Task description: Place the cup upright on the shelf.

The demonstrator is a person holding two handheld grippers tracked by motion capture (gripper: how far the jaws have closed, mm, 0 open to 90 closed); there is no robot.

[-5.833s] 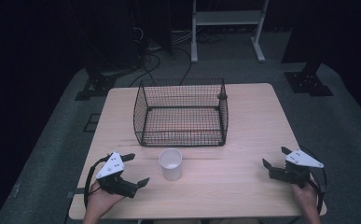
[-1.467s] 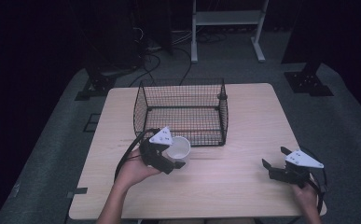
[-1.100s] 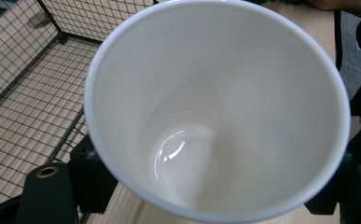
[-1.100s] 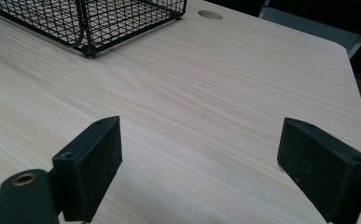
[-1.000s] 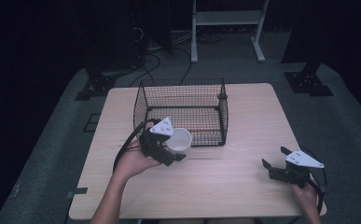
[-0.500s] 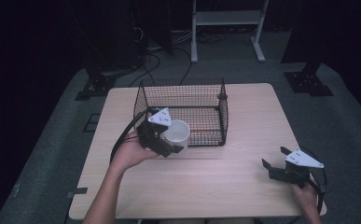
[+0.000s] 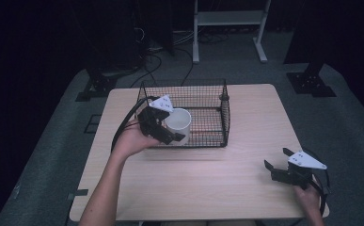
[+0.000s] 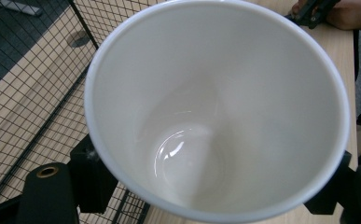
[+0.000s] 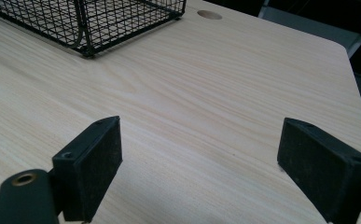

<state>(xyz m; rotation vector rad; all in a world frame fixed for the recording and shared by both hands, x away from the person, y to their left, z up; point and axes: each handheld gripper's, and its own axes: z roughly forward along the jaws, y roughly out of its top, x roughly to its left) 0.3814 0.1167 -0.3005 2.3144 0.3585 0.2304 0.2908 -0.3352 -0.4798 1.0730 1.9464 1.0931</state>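
Observation:
A white cup (image 7: 182, 120) is held in the air at the front left part of the black wire basket (image 7: 208, 89). My left gripper (image 7: 171, 130) is shut on it, one jaw on each side of its wall. In the left gripper view the cup's (image 8: 215, 107) empty glossy inside faces the camera, with the black pads (image 8: 92, 175) pressed on its sides and basket mesh (image 8: 38, 70) behind it on the left. My right gripper (image 7: 276, 158) rests at the table's front right, open, with bare wood between its pads (image 9: 94, 163).
The light wooden table (image 7: 208, 179) carries the basket at its back middle. A basket corner (image 9: 113, 18) shows far off in the right gripper view, beside a round hole in the tabletop (image 9: 209, 15). Cables and stand legs lie on the dark floor behind.
My left hand has lifted the cup and carried it away from me, up to the basket's front left part. The right gripper has stayed where it was.

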